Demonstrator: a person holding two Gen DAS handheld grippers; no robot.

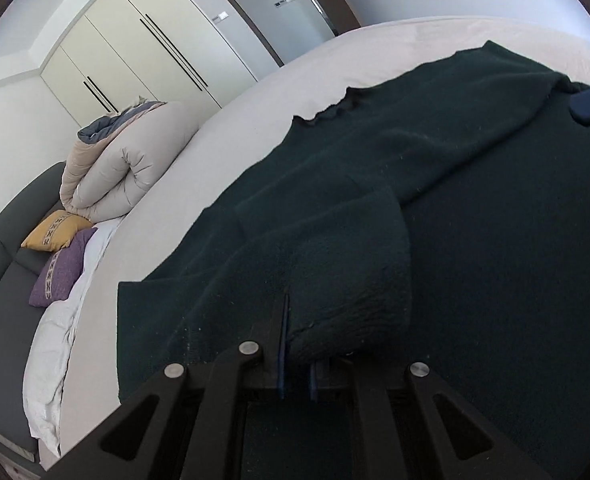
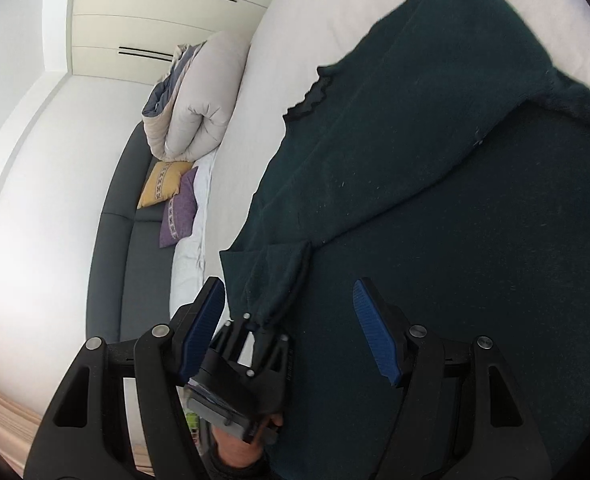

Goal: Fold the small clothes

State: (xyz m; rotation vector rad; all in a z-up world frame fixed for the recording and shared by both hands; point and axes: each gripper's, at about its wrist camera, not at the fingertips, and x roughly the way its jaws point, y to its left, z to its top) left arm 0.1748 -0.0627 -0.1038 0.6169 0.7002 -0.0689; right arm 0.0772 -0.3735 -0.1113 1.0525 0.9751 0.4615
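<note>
My left gripper (image 1: pixel 295 344), low in the frame and angled down, is clamped on a folded edge of the dark green knitted sweater (image 1: pixel 435 200), which runs diagonally toward the upper right across the white bed (image 1: pixel 295 80). My right gripper (image 2: pixel 291 324) hovers above it, jaws apart.

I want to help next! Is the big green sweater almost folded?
Not yet. One part of the dark green sweater already lies folded across the body. The left gripper is shut on a cuff, a sleeve end by the look of it. The right gripper is open and empty. Most of the sweater is spread flat on the bed, so most folds remain.
</note>
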